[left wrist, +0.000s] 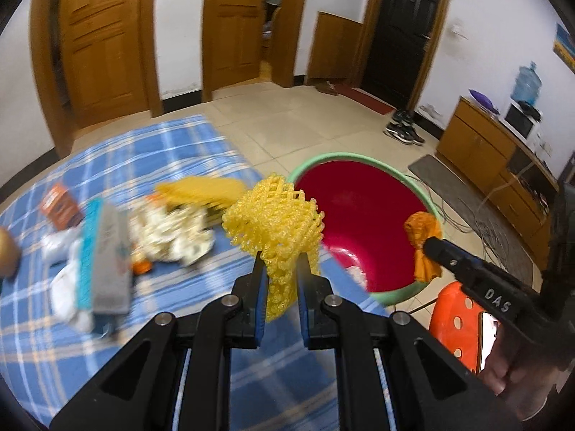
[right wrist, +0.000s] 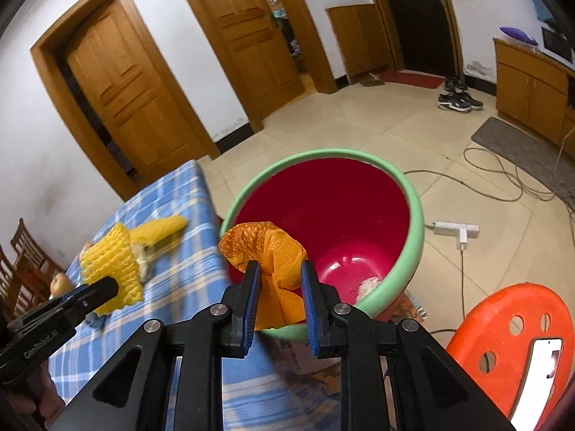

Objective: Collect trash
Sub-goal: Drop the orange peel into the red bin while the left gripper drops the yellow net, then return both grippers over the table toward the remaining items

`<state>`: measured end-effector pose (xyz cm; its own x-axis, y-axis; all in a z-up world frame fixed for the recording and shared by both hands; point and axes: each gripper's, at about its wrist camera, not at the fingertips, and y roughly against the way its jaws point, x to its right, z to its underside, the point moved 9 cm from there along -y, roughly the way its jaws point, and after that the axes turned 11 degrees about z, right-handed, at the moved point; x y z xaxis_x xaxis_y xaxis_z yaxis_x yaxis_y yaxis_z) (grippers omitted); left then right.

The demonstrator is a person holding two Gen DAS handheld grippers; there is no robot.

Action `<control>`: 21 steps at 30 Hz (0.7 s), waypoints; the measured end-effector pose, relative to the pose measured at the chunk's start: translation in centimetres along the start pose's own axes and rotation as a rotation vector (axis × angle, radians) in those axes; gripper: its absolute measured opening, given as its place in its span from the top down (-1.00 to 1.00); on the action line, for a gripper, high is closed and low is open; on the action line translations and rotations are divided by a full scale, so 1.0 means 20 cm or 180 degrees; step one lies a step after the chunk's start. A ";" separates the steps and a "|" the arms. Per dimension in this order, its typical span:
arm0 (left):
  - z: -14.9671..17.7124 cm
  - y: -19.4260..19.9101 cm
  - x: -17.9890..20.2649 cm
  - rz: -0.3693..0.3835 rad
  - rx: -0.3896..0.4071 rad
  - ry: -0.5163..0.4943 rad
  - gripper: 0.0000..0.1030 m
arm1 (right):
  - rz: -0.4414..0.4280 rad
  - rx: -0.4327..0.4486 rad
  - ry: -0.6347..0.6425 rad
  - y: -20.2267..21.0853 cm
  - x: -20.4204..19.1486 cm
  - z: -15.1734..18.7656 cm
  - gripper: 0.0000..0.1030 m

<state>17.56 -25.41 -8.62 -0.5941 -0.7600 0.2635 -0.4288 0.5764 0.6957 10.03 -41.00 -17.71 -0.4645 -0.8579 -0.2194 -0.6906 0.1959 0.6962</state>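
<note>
While both tools clamp trash, red plastic bin with green rim (right wrist: 413, 194) stands at the checked surface (left wrist: 172, 143) edge.
Left tool (left wrist: 280, 269) grips yellow foam net (left wrist: 273, 215); right tool (right wrist: 278, 273), marked "DAS", grips orange crumpled napkin (right wrist: 273, 251).

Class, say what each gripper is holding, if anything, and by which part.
The left gripper pinches the yellow foam net by its lower end. The right gripper pinches the crumpled orange napkin near its middle, above the red bin.

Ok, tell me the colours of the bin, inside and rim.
The bin is deep red inside with a light green rim, clearest in the right wrist view.
</note>
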 end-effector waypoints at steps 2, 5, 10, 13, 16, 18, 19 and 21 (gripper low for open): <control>-0.02 -0.06 0.05 0.0044 -0.0036 -0.0079 0.74 | -0.0004 -0.0030 -0.0058 -0.03 0.02 -0.01 0.48; -0.05 -0.15 0.11 0.0097 -0.0091 -0.0145 0.74 | 0.0017 -0.0040 -0.0138 -0.06 0.07 -0.03 0.39; -0.08 -0.29 0.18 0.0143 -0.0193 -0.0222 0.74 | 0.0041 -0.0029 -0.0264 -0.07 0.14 -0.05 0.30; -0.08 -0.34 0.20 0.0164 -0.0229 -0.0271 0.73 | 0.0050 -0.0044 -0.0295 -0.09 0.17 -0.06 0.26; -0.09 -0.37 0.22 0.0132 -0.0229 -0.0300 0.58 | 0.0049 -0.0048 -0.0326 -0.09 0.19 -0.06 0.20; -0.10 -0.37 0.23 0.0139 -0.0221 -0.0329 0.37 | 0.0039 -0.0040 -0.0333 -0.08 0.18 -0.06 0.19; -0.10 -0.37 0.24 0.0121 -0.0208 -0.0345 0.20 | 0.0036 -0.0039 -0.0337 -0.07 0.18 -0.06 0.15; -0.10 -0.36 0.24 0.0062 -0.0181 -0.0364 0.09 | 0.0028 -0.0026 -0.0348 -0.07 0.18 -0.06 0.05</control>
<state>19.18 -33.80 -11.06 -0.6770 -0.7078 0.2017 -0.3791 0.5703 0.7287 10.04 -45.05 -18.67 -0.5285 -0.7992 -0.2862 -0.6818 0.1989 0.7039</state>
